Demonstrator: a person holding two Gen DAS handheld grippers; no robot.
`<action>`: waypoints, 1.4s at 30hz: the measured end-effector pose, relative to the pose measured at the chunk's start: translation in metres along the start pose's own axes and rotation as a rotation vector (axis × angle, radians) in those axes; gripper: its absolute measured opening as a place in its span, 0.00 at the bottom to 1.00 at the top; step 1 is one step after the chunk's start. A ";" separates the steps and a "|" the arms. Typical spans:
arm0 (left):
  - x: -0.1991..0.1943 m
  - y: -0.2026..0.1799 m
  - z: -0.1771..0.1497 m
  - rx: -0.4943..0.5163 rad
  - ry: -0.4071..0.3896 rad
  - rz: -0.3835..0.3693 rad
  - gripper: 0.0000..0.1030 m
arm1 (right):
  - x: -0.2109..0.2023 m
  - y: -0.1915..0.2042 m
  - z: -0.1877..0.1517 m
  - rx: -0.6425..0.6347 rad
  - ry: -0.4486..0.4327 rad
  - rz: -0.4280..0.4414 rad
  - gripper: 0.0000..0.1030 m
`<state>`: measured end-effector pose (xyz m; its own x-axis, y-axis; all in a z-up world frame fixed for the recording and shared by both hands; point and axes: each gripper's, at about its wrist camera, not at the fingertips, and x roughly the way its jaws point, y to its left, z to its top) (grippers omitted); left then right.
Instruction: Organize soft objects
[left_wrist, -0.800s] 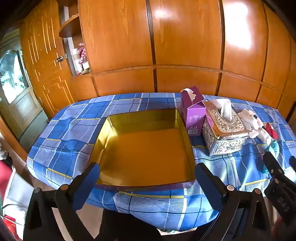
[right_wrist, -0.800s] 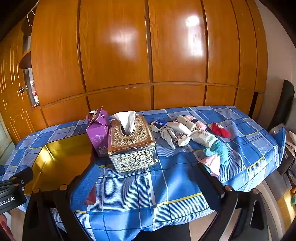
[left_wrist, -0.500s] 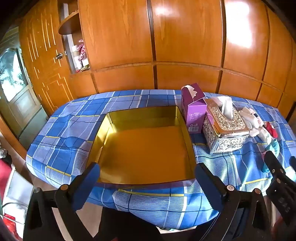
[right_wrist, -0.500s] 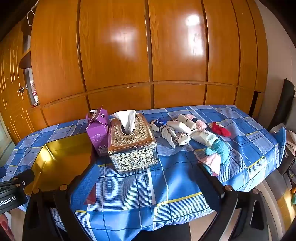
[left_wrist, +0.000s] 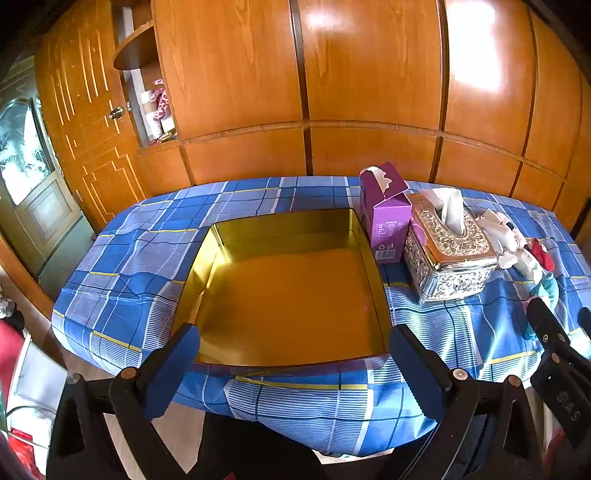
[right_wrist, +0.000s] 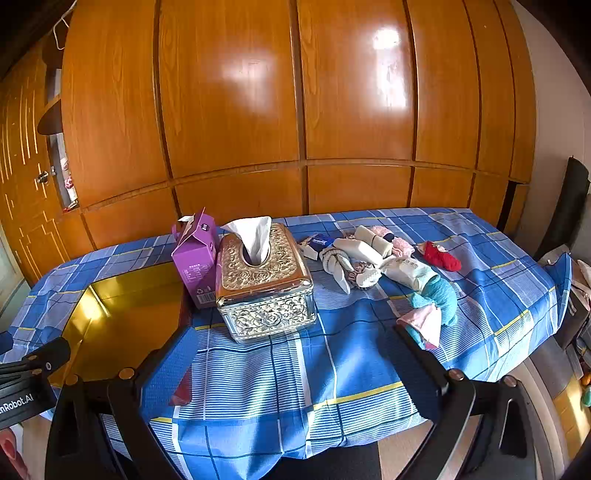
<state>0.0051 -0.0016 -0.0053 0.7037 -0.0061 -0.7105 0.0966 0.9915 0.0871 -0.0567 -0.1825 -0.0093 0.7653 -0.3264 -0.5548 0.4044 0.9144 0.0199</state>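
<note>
A pile of soft things (right_wrist: 373, 258) lies on the blue checked cloth at the right: white rolled socks, a red sock (right_wrist: 441, 256), a teal and pink bundle (right_wrist: 434, 304). The same pile (left_wrist: 517, 247) shows at the right edge of the left wrist view. An empty gold tin box (left_wrist: 291, 295) sits on the left half of the table. My left gripper (left_wrist: 293, 354) hangs open over the box's near rim. My right gripper (right_wrist: 295, 354) is open above the cloth in front of the tissue holder, nothing between its fingers.
A purple carton (right_wrist: 195, 258) and an ornate metal tissue holder (right_wrist: 264, 284) stand between the box and the pile. Wooden wardrobe panels (right_wrist: 295, 110) back the table. A dark chair (right_wrist: 569, 206) stands at the right; a door (left_wrist: 44, 173) is at the left.
The left wrist view has tilted slightly, so the table and box sit a little higher in the frame. The right gripper has barely moved. Both stay open.
</note>
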 end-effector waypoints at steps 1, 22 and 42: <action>0.000 0.000 0.000 0.000 0.000 -0.001 1.00 | 0.000 0.000 0.000 -0.001 0.001 -0.001 1.00; 0.002 -0.001 -0.001 0.007 0.010 -0.001 1.00 | 0.002 -0.001 -0.001 0.003 0.015 0.005 1.00; 0.005 -0.002 -0.003 0.010 0.019 -0.005 1.00 | 0.004 -0.001 -0.001 0.004 0.018 0.006 1.00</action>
<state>0.0065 -0.0035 -0.0109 0.6896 -0.0087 -0.7241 0.1072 0.9901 0.0901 -0.0549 -0.1845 -0.0122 0.7584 -0.3168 -0.5696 0.4023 0.9151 0.0267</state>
